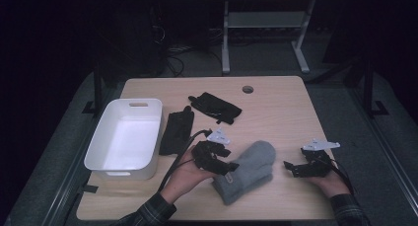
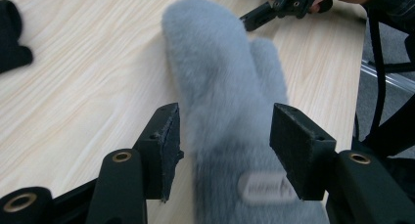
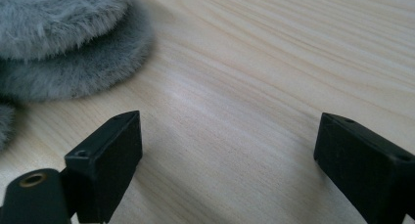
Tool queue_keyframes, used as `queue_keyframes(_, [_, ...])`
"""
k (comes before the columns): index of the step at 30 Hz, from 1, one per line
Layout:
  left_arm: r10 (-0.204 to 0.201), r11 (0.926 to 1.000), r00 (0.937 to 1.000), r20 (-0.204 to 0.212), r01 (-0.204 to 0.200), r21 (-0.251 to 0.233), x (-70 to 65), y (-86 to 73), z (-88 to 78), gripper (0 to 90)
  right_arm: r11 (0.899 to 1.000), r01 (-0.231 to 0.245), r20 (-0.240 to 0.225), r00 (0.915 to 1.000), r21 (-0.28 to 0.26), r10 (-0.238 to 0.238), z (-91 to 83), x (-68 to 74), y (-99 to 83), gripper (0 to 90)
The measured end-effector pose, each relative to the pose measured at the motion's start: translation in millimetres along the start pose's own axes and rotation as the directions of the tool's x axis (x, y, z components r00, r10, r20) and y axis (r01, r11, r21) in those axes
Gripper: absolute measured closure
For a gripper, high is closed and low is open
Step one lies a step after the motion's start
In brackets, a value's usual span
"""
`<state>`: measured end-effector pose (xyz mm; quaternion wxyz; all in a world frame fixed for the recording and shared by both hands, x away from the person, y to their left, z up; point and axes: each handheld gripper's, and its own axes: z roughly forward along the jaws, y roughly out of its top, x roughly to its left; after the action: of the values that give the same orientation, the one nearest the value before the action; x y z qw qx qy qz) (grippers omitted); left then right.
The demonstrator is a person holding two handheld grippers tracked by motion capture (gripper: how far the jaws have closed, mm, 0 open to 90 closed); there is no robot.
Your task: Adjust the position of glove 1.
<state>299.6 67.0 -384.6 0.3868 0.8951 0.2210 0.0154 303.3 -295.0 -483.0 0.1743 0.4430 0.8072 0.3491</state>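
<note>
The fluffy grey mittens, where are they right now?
In the high view the grey mittens lie stacked on the wooden table near its front edge, between the left gripper and the right gripper, right of the white bin.

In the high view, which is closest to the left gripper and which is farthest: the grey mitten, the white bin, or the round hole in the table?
From the left gripper:
1. Grey mitten: right at its jaws, just to their right.
2. White bin: farther off, at the table's left side.
3. Round hole: farthest, near the table's far edge.
</note>
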Motion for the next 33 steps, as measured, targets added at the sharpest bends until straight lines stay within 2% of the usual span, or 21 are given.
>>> queue_keyframes(1, [-0.004, 1.0000, 1.0000, -0.005, 0.004, -0.004, 1.1, -4.0, -2.2, 44.0, 1.000, -0.001, 0.001, 1.0000, 0.001, 0.001, -0.1, 0.1, -0.1, 11.3])
queue_keyframes(2, [-0.001, 1.0000, 1.0000, -0.004, 0.001, 0.001, 2.9, -7.3, -4.8, 44.2, 1.000, -0.012, 0.011, 0.9999, -0.002, 0.012, -1.2, 1.2, -0.4, 18.9])
queue_keyframes(3, [-0.002, 1.0000, 1.0000, -0.008, 0.002, -0.001, 4.6, -10.4, -6.9, 45.1, 1.000, -0.012, 0.009, 0.9999, 0.006, 0.012, -4.4, 1.9, 1.0, 30.6])
queue_keyframes(5, [-0.015, 0.9998, 0.9999, -0.009, 0.015, -0.012, 7.9, -16.4, -11.6, 49.7, 1.000, -0.007, 0.015, 0.9999, 0.017, 0.007, -11.9, 4.0, 3.6, 34.5])
queue_keyframes(7, [-0.022, 0.9997, 0.9997, -0.008, 0.022, -0.012, 12.2, -22.4, -16.4, 54.9, 1.000, -0.007, -0.001, 1.0000, -0.009, 0.007, -21.7, 9.3, 6.4, 46.2])
queue_keyframes(9, [-0.022, 0.9997, 0.9996, -0.016, 0.022, -0.006, 15.3, -27.0, -18.4, 62.0, 0.999, -0.013, -0.037, 0.9992, -0.030, 0.012, -30.8, 18.0, 8.8, 57.3])
queue_keyframes(11, [-0.043, 0.9991, 0.9991, -0.006, 0.043, -0.006, 19.1, -32.3, -18.8, 68.4, 0.999, 0.012, -0.073, 0.9972, -0.037, -0.015, -37.0, 31.3, 7.9, 66.7])
queue_keyframes(14, [-0.048, 0.9986, 0.9989, -0.004, 0.048, 0.024, 23.0, -39.9, -16.0, 78.5, 0.998, 0.048, -0.160, 0.9857, -0.036, -0.053, -42.9, 51.0, 6.1, 80.9])
queue_keyframes(16, [-0.045, 0.9976, 0.9988, -0.018, 0.045, 0.051, 24.6, -44.2, -13.4, 82.5, 0.997, 0.068, -0.217, 0.9732, -0.041, -0.076, -45.6, 64.5, 6.1, 85.9])
queue_keyframes(17, [-0.054, 0.9969, 0.9984, -0.016, 0.055, 0.057, 25.4, -45.8, -11.8, 83.4, 0.996, 0.075, -0.249, 0.9651, -0.040, -0.083, -46.1, 71.7, 6.3, 86.7])
queue_keyframes(18, [-0.041, 0.9963, 0.9991, -0.013, 0.042, 0.075, 27.4, -46.8, -11.3, 84.4, 0.994, 0.096, -0.277, 0.9553, -0.043, -0.104, -45.6, 79.2, 6.5, 88.2])
queue_keyframes(19, [-0.054, 0.9963, 0.9984, -0.015, 0.055, 0.066, 26.6, -47.3, -9.5, 84.5, 0.992, 0.122, -0.302, 0.9448, -0.039, -0.128, -44.4, 86.7, 7.2, 88.9])
queue_keyframes(21, [-0.053, 0.9958, 0.9985, -0.010, 0.054, 0.074, 26.1, -47.5, -6.6, 85.2, 0.986, 0.161, -0.356, 0.9199, -0.038, -0.164, -39.8, 102.0, 9.8, 88.9])
queue_keyframes(22, [-0.042, 0.9955, 0.9991, -0.008, 0.042, 0.085, 26.0, -47.5, -5.3, 85.2, 0.984, 0.173, -0.377, 0.9100, -0.033, -0.172, -37.6, 110.0, 11.7, 88.9])
queue_keyframes(23, [-0.030, 0.9947, 0.9995, -0.009, 0.030, 0.099, 26.4, -47.4, -4.9, 85.2, 0.978, 0.204, -0.399, 0.8941, -0.041, -0.203, -33.8, 118.6, 14.2, 88.9])
queue_keyframes(24, [-0.032, 0.9954, 0.9994, -0.010, 0.033, 0.090, 26.0, -47.8, -2.9, 85.2, 0.977, 0.211, -0.412, 0.8870, -0.041, -0.208, -32.2, 124.4, 15.7, 89.1])
queue_keyframes(27, [-0.038, 0.9949, 0.9992, -0.008, 0.039, 0.094, 26.1, -48.1, -1.2, 85.6, 0.965, 0.256, -0.457, 0.8529, -0.053, -0.252, -24.5, 142.6, 21.8, 89.8])
queue_keyframes(30, [-0.027, 0.9941, 0.9996, -0.007, 0.028, 0.105, 27.0, -48.5, 0.0, 85.9, 0.956, 0.288, -0.485, 0.8300, -0.050, -0.275, -16.1, 156.4, 26.5, 90.0])
queue_keyframes(32, [-0.035, 0.9942, 0.9994, -0.006, 0.035, 0.101, 25.9, -48.6, 1.7, 86.3, 0.951, 0.305, -0.498, 0.8180, -0.048, -0.288, -9.9, 162.4, 29.0, 90.0])
queue_keyframes(33, [-0.046, 0.9946, 0.9989, -0.003, 0.046, 0.093, 24.8, -48.6, 3.2, 86.3, 0.950, 0.310, -0.501, 0.8153, -0.047, -0.291, -8.4, 164.2, 29.7, 90.0])
